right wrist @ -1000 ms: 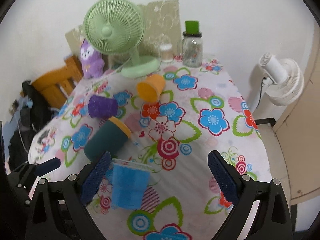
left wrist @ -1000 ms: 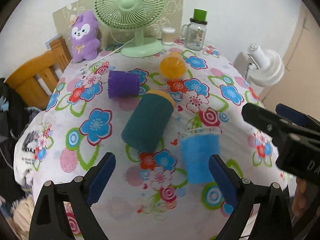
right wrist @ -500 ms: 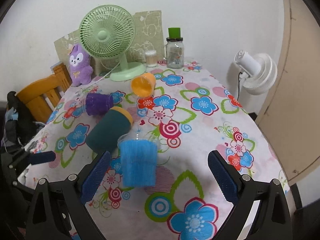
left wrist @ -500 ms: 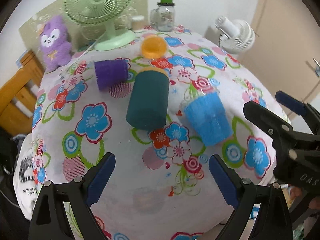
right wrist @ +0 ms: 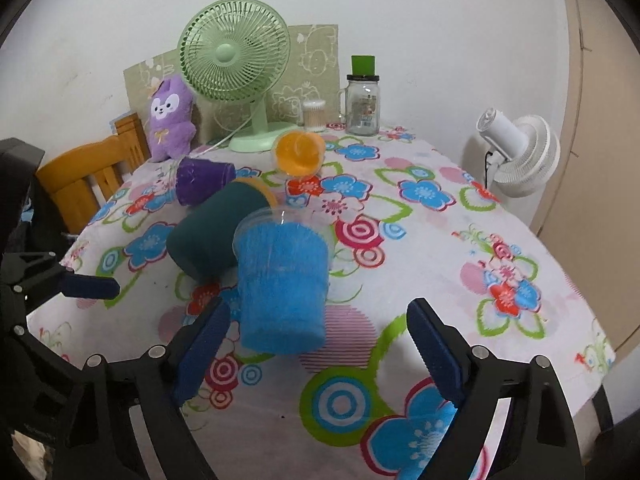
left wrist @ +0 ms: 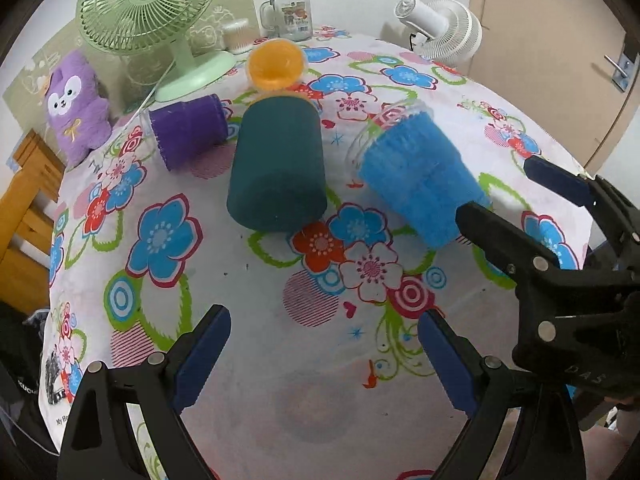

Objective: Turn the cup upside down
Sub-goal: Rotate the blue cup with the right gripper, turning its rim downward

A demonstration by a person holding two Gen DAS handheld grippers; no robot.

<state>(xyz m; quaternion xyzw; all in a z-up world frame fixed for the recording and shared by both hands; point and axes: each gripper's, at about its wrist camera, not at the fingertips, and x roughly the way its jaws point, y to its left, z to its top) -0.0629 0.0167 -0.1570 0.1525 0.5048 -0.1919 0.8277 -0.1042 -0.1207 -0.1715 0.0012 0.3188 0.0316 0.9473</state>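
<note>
A blue cup [left wrist: 416,178] with a clear rim lies on its side on the flowered tablecloth [left wrist: 280,344]; it also shows in the right wrist view [right wrist: 282,284]. A dark teal cup [left wrist: 276,168] with an orange rim, a purple cup [left wrist: 188,130] and an orange cup [left wrist: 276,62] also lie on their sides. My left gripper [left wrist: 324,356] is open and empty, in front of the teal cup. My right gripper [right wrist: 318,348] is open, its jaws just short of the blue cup's base. The right gripper also shows in the left wrist view [left wrist: 520,192].
At the table's back stand a green fan [left wrist: 160,20], a purple plush toy [left wrist: 76,100], a glass jar with a green lid [left wrist: 290,10] and a small jar of swabs [left wrist: 238,38]. A white fan [left wrist: 444,30] stands off the right edge, a wooden chair [right wrist: 84,172] at left.
Both grippers have moved forward toward the cups. The right gripper has come up close behind the blue cup. The cups have not moved.
</note>
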